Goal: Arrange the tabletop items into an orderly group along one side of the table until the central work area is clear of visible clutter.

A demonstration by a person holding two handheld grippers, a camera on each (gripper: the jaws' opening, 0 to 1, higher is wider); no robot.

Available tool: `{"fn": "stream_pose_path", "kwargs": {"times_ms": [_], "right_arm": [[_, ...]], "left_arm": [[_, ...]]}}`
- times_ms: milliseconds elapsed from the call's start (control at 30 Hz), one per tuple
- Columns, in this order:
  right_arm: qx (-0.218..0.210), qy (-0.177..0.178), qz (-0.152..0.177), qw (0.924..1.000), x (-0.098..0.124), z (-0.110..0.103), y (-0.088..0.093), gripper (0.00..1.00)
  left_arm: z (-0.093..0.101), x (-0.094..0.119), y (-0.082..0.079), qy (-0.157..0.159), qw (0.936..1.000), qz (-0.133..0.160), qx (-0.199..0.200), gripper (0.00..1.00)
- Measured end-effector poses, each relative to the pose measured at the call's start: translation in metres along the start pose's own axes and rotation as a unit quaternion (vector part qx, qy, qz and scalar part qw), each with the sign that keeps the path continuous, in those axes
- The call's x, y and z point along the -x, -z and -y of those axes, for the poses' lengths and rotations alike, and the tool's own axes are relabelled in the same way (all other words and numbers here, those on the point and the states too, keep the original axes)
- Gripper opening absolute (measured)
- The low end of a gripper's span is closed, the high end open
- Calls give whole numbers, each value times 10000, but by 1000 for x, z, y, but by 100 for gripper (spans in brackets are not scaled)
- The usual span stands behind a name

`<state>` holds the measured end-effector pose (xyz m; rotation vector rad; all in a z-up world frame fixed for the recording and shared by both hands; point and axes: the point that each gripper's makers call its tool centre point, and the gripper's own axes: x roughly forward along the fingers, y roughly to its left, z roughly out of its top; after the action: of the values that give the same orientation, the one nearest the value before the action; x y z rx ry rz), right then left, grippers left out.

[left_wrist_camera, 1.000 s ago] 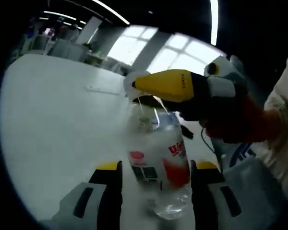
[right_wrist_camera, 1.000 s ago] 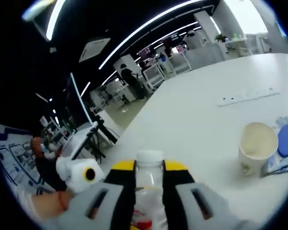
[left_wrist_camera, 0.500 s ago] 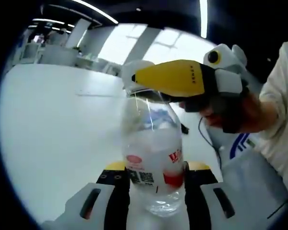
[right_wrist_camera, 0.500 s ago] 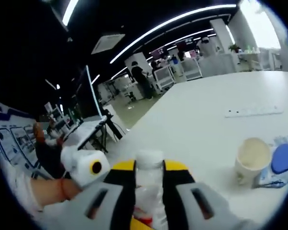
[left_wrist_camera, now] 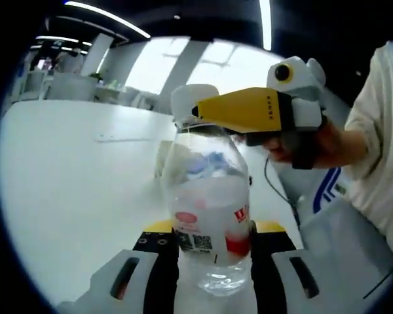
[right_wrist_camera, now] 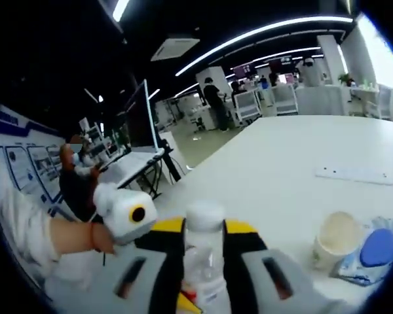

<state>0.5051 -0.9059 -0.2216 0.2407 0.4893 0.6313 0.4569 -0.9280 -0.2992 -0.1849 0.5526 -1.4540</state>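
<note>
A clear plastic bottle (left_wrist_camera: 209, 196) with a red and white label stands upright between the jaws of my left gripper (left_wrist_camera: 213, 230), which press on its lower body. My right gripper (left_wrist_camera: 198, 115), yellow and held by a person's hand (left_wrist_camera: 314, 147), comes in from the right and is shut on the bottle's white cap. In the right gripper view the cap (right_wrist_camera: 205, 214) sits between the yellow jaws of my right gripper (right_wrist_camera: 204, 227). Water fills the bottle's lower part.
On the white table (right_wrist_camera: 275, 170), a paper cup (right_wrist_camera: 336, 238) stands beside a blue-lidded wipes pack (right_wrist_camera: 374, 254), with a white power strip (right_wrist_camera: 351, 174) behind them. A hand (right_wrist_camera: 69, 237) shows at the left. Desks, monitors and people stand beyond the table's far edge.
My left jaws have drawn in from a wider stance onto the bottle's body. The bottle went from tilted to upright. The right gripper has stayed on the cap.
</note>
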Motion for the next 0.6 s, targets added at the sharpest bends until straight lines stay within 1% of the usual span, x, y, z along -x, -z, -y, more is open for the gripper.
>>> {"fn": "stream_pose_path", "kwargs": {"times_ms": [67, 100, 200, 233, 333, 433, 500, 533, 600], "right_arm": [[117, -18, -21, 9999, 2, 0, -2, 19], [108, -64, 37, 9999, 3, -1, -4, 19], [185, -99, 20, 9998, 5, -2, -7, 19], [246, -194, 88, 9995, 6, -4, -10, 19], [246, -240, 55, 9994, 8, -4, -13, 19], [281, -372, 65, 9989, 11, -6, -18, 19], [417, -438, 41, 9982, 12, -8, -21, 19], [461, -565, 98, 9973, 13, -12, -24, 19], [404, -562, 52, 9976, 14, -10, -28, 19]], "left_arm": [[2, 0, -3, 4, 10000, 2, -22, 38], [4, -1, -6, 29, 10000, 52, -21, 38], [6, -1, -9, 29, 10000, 83, -26, 38], [7, -1, -11, 40, 9999, 120, -40, 38], [10, 0, -15, 43, 9999, 143, -79, 38], [12, 0, -20, 56, 9997, 175, -130, 38], [13, 1, -23, 60, 9997, 183, -180, 38], [14, 1, -26, 77, 9996, 209, -199, 38], [15, 0, -29, 67, 9995, 212, -219, 38]]}}
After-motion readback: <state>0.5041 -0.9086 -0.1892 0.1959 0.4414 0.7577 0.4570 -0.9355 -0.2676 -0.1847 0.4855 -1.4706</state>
